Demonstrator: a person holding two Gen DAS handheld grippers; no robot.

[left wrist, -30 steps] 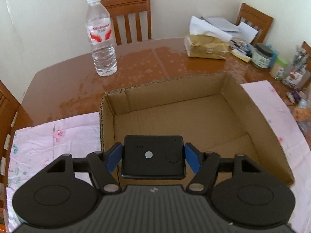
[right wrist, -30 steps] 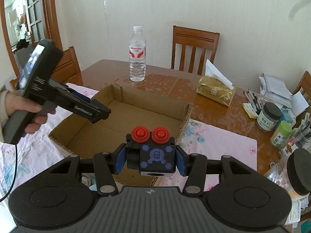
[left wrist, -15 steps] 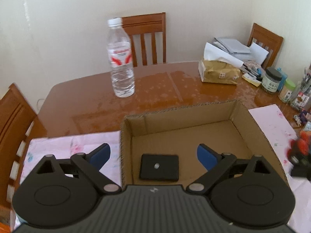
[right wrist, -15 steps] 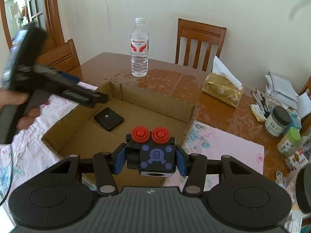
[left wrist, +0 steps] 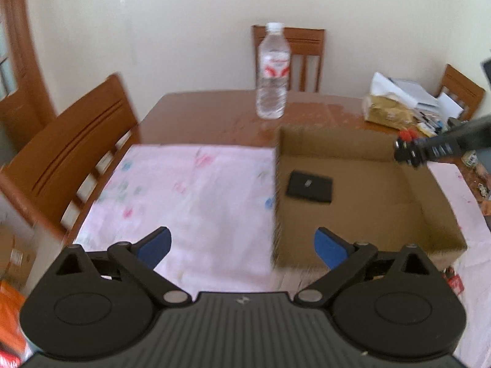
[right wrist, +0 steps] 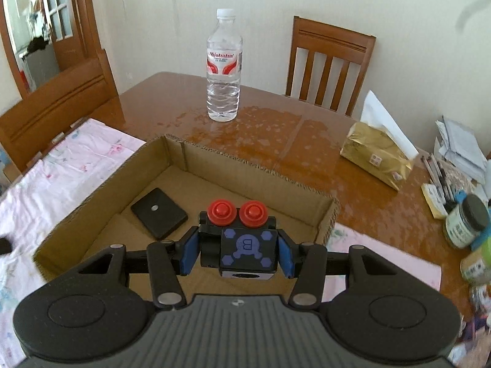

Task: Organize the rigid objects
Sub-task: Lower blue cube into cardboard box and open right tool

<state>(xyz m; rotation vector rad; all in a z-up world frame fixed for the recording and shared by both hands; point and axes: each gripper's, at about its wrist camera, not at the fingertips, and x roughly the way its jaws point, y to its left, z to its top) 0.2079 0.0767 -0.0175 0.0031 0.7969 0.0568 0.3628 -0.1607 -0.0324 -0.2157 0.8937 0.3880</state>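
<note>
Both grippers, left gripper (left wrist: pixel 242 245) and right gripper (right wrist: pixel 236 253), are black (ribbed housing, silver screws) with blue pads.

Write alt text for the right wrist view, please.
The right gripper holds a black gadget with two red buttons over an open cardboard box. A flat black device lies in the box; a water bottle stands on the table behind.

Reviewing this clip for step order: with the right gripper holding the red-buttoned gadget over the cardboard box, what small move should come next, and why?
Probably lower the right gripper a little further and release. It is shut on the red-buttoned gadget above the cardboard box, whose floor beside the flat black device looks bare. The left gripper, jaws opening with nothing between them, is off to the side over the pink cloth.
</note>
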